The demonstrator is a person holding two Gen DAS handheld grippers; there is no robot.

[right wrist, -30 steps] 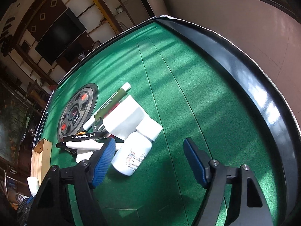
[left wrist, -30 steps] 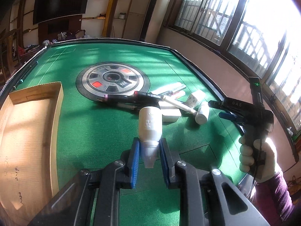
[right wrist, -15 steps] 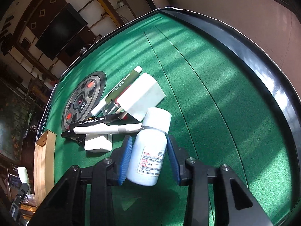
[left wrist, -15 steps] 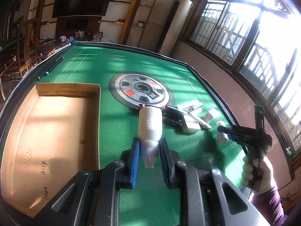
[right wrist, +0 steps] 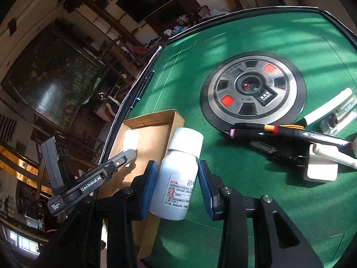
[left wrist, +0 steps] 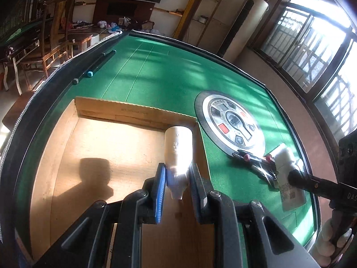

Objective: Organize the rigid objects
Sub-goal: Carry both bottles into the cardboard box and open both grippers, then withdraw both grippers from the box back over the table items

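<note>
- Green felt covers the table (left wrist: pixel 156 78), which has a dark raised rim and a round control panel (right wrist: pixel 252 91) set into its middle; sunlight from barred windows falls across it.
- Shallow cardboard box (left wrist: pixel 107 147): lies flat on the felt beside the round panel, open at the top, with nothing visible on its lit floor except shadow.
- Left gripper (left wrist: pixel 177 178): the blue pads are clamped on the narrow neck end of a small white bottle (left wrist: pixel 178 149). The bottle's wide end points away from the camera and hangs above the inner corner of the box, near the wall next to the round panel.
- Right gripper (right wrist: pixel 177 183): the pads press both sides of a white pill bottle (right wrist: pixel 178 174) with a printed label and a white cap. The bottle is held clear of the felt, just beside the near wall of the box.
- Remaining items: a loose pile lies on the felt by the edge of the round panel, comprising black pens (right wrist: pixel 290 134), a white marker (right wrist: pixel 328 107), a white block (right wrist: pixel 322 169) and a small clear package (right wrist: pixel 339 116). Several of these touch or overlap.
- Person's gloved hand (left wrist: pixel 330 245): visible at the lower right of the left wrist view, around the handle of the right gripper.
</note>
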